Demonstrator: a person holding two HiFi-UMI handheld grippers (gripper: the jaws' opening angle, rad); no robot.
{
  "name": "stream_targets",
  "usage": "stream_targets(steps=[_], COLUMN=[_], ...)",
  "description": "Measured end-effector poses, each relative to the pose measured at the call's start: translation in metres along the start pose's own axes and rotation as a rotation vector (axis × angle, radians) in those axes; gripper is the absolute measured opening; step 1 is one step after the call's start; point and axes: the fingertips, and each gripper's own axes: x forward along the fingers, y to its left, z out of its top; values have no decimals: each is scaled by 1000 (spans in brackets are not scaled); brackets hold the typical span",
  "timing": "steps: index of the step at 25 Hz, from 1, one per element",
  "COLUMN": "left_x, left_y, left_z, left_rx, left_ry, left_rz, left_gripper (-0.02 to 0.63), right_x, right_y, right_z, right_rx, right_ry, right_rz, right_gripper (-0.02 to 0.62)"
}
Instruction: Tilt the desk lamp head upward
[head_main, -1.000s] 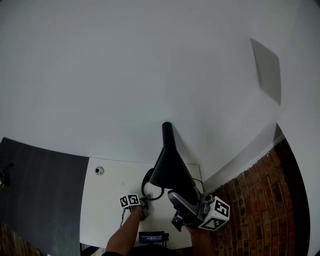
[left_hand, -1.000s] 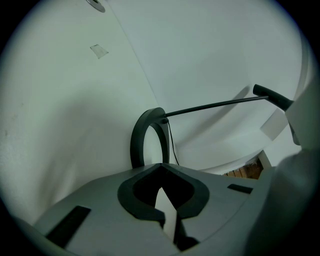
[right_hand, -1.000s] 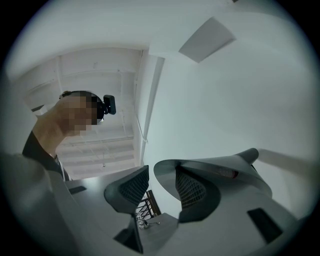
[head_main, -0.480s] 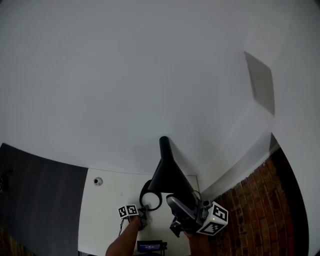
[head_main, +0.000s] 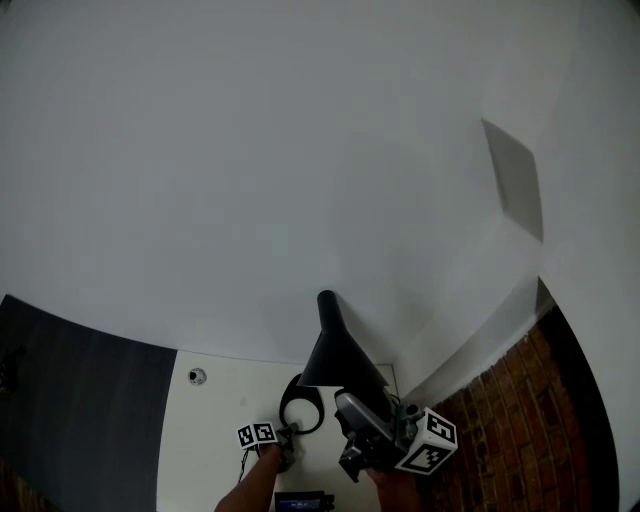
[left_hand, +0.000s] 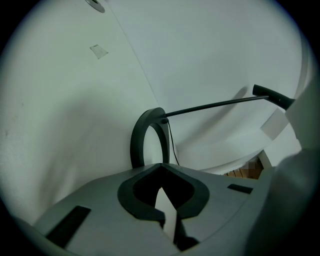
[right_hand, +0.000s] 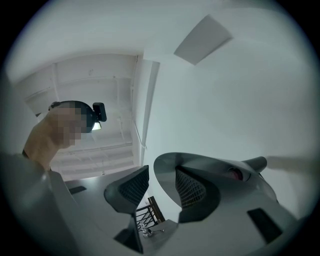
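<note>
Low in the middle of the head view, against a white wall (head_main: 300, 150): a matt black lamp head (head_main: 337, 358), cone-shaped, with its narrow neck pointing toward the top of the frame and its wide mouth toward the lower right. Set above a white bench (head_main: 215, 425), with a brick wall (head_main: 520, 420) at the lower right of the frame.

Just below and left of the cone, on the bench, the lamp's open ring base (left_hand: 137, 142), also black. From the top of the ring, a thin straight arm (left_hand: 210, 105) running toward the right edge of the left gripper view and ending in a thicker dark joint.

Pinched in the right tongs (right_hand: 161, 176): the rim of the lamp head, with one meshed pad on each side of the shade's wall. In that view, a smooth grey oval across the lower right, tapering to a stub at the right.

Pressed together at the tips and gripping nothing, the left tongs (left_hand: 161, 167), near the ring base but not touching it, low and left of centre in the head view.
</note>
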Motion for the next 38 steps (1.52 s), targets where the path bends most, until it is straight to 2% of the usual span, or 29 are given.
stream_targets(steps=[16,38], left_x=[-1,-1], left_y=[-2,-2], left_z=[0,-2], left_rx=[-11,-10], left_ry=[-1,-1], left_rz=[2,7], left_gripper=[12,12], right_x=[16,31], right_y=[-5,-9], right_z=[22,39], right_rx=[72,89], right_ry=[-49,-48], right_rz=[-4,9], right_gripper=[173,173])
